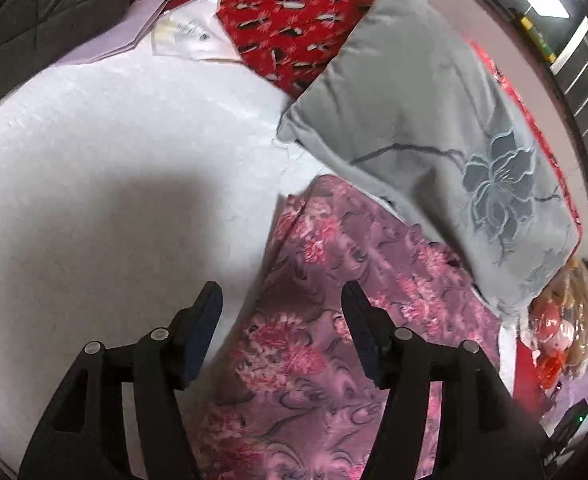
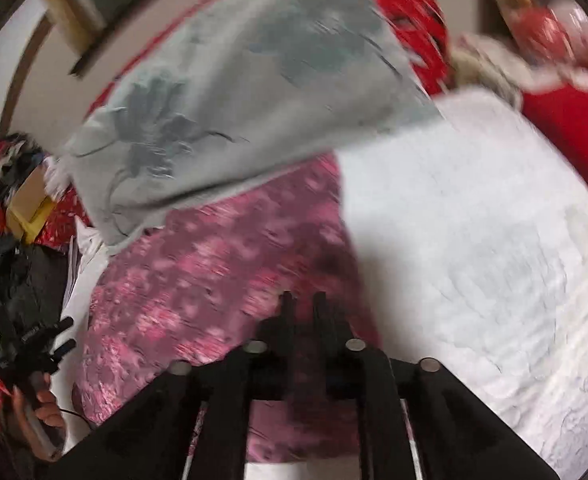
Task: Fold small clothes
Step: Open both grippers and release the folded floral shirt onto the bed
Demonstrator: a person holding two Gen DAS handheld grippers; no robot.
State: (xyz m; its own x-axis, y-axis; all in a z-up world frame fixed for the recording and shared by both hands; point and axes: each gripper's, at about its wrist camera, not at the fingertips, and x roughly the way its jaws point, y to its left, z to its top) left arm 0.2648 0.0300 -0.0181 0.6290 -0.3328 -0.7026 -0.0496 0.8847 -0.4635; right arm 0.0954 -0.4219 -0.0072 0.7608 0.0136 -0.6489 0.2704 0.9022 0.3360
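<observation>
A pink floral garment lies spread on the white bed sheet. My left gripper is open and empty, hovering just above the garment's left edge. In the right wrist view, which is blurred by motion, my right gripper is shut on the pink floral garment at its near right edge. The left gripper and the hand holding it show small at the far left of that view.
A grey pillow with a flower print overlaps the garment's far edge; it also shows in the right wrist view. A red patterned blanket, papers, a dark jacket and red packages ring the sheet.
</observation>
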